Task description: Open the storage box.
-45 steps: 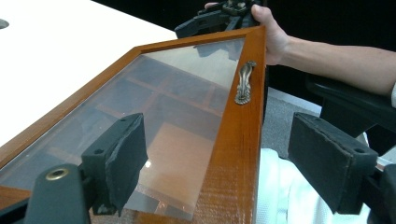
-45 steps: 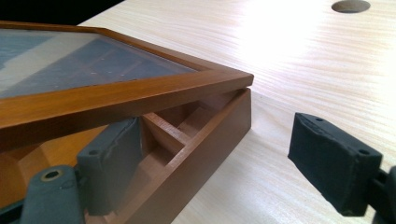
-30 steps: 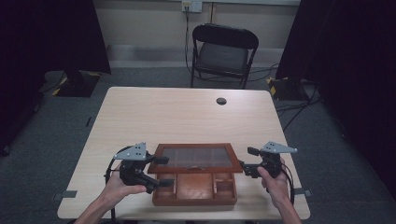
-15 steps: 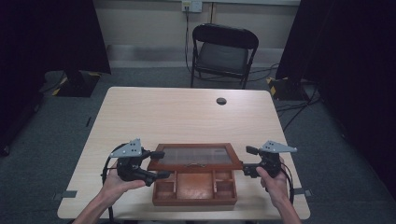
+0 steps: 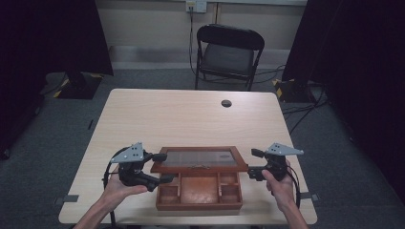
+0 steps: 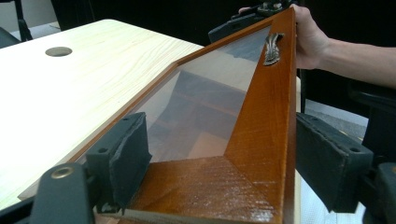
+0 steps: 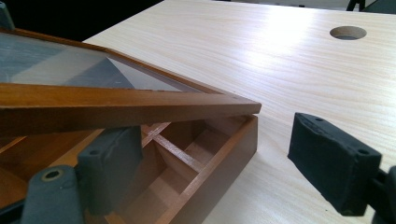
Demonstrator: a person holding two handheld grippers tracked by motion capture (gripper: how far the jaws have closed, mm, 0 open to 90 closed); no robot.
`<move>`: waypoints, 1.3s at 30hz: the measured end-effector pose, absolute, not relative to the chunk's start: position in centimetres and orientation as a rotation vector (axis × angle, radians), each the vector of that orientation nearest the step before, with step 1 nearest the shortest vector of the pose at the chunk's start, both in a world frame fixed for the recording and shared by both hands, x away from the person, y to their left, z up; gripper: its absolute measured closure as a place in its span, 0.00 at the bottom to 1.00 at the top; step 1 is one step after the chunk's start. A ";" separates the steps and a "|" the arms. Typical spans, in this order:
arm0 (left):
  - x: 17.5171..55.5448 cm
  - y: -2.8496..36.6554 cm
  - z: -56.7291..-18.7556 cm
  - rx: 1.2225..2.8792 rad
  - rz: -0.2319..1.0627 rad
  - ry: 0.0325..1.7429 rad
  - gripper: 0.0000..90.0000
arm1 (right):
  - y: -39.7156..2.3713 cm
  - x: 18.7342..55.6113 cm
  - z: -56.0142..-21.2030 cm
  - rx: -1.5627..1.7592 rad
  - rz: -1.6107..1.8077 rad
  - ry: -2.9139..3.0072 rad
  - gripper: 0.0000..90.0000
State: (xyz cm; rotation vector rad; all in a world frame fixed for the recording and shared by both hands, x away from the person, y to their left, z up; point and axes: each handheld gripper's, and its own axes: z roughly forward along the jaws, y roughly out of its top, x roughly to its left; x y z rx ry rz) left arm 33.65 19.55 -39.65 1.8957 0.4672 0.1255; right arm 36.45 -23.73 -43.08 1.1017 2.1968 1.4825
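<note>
Straddling left corner of glass-paned lid, left gripper jaws spread wide, pads either side of frame, contact with wood unclear. Right gripper jaws also wide apart at lid's right corner; one pad under lid edge, other out over bare table. Lid half-raised, tilted above wooden box; small metal handle on front rail. Box sits at near table edge, inner compartments exposed. Round cable hole farther across tabletop. Folding chair beyond table.
</note>
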 end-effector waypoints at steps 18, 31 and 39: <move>35.2 20.5 -40.1 1.860 0.184 0.517 0.42 | -23.0 36.8 -42.2 1.047 1.527 2.199 0.19; 36.2 20.8 -39.8 1.825 0.162 0.536 0.50 | -22.4 37.9 -41.8 0.998 1.543 2.218 0.19; 37.3 21.2 -39.1 1.803 0.177 0.564 0.52 | -21.5 39.1 -41.6 0.977 1.576 2.222 0.27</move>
